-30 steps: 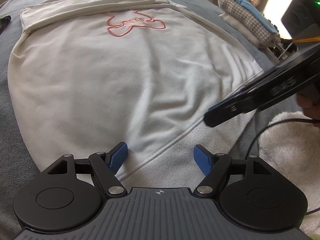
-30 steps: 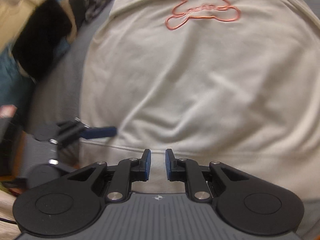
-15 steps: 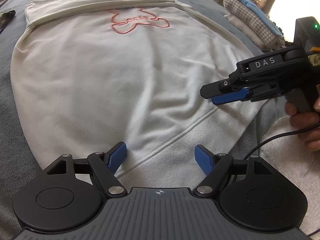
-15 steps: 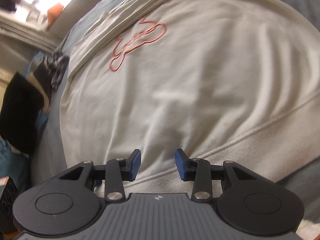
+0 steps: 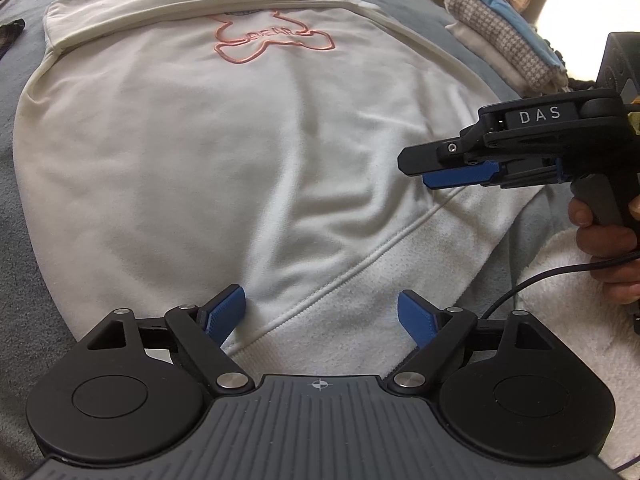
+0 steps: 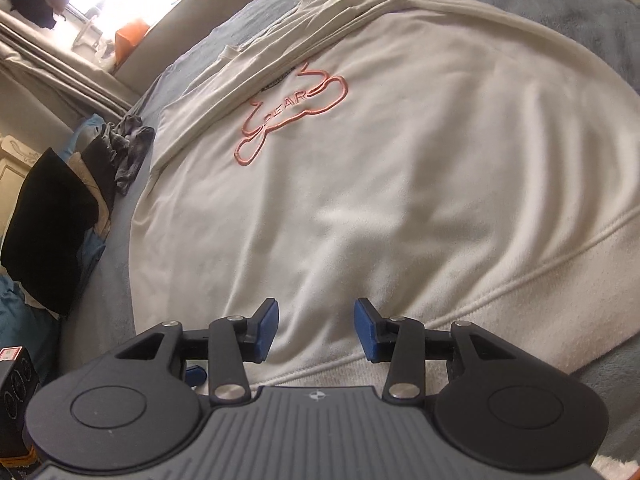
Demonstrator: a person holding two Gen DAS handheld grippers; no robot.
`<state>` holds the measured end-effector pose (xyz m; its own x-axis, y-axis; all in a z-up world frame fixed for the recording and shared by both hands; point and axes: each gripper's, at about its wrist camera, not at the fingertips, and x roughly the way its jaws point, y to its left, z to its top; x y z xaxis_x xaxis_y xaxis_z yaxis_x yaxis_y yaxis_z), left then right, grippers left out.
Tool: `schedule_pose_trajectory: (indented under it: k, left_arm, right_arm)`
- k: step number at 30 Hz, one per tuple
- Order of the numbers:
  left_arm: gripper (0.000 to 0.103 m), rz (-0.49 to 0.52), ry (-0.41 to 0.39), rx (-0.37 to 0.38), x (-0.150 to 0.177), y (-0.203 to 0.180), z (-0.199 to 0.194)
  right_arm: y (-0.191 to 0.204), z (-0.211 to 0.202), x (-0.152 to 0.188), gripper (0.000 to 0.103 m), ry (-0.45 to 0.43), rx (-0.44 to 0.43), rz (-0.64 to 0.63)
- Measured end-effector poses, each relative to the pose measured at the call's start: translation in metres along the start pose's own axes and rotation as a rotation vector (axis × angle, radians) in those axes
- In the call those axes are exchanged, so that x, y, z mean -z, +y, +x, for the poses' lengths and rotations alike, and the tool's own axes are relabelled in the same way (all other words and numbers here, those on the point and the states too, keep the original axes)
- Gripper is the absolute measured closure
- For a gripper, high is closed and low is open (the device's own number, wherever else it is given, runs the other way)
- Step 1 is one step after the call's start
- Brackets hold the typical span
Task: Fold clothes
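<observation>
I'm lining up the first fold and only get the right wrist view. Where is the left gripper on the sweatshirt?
Observer: The left gripper is at the hem band of the sweatshirt. Its jaws are opening, with the band between them but not gripped.
Operator: Is anything past the sweatshirt's far side, outside my frame?
Observer: Yes, a stack of folded clothes lies on the bed beyond its right edge.
Operator: How does my own gripper look from outside?
Observer: The right gripper hangs over the right end of the hem. Its jaws are opening and appear clear of the cloth.
</observation>
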<state>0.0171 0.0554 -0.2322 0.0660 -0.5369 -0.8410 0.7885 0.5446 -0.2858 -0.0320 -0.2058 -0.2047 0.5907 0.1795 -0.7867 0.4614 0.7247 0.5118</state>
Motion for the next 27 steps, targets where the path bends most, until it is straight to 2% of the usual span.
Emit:
schedule_pose_trajectory:
  k: [16,21,27]
  left_arm:
    - [0.018,-0.015,0.002,0.000,-0.001,-0.001,-0.002]
    - [0.017,-0.016,0.019,-0.013,-0.004,-0.003,0.000]
    - [0.016,0.030,0.042,-0.067,-0.004,-0.013,0.004]
  right_arm:
    - [0.001,0.001,0.004,0.059,-0.004,0.010,0.002]
    - [0.007,-0.002,0.006,0.059,-0.036,0.045,-0.019]
    - [0.014,-0.003,0.009,0.059,-0.063,0.103,-0.075]
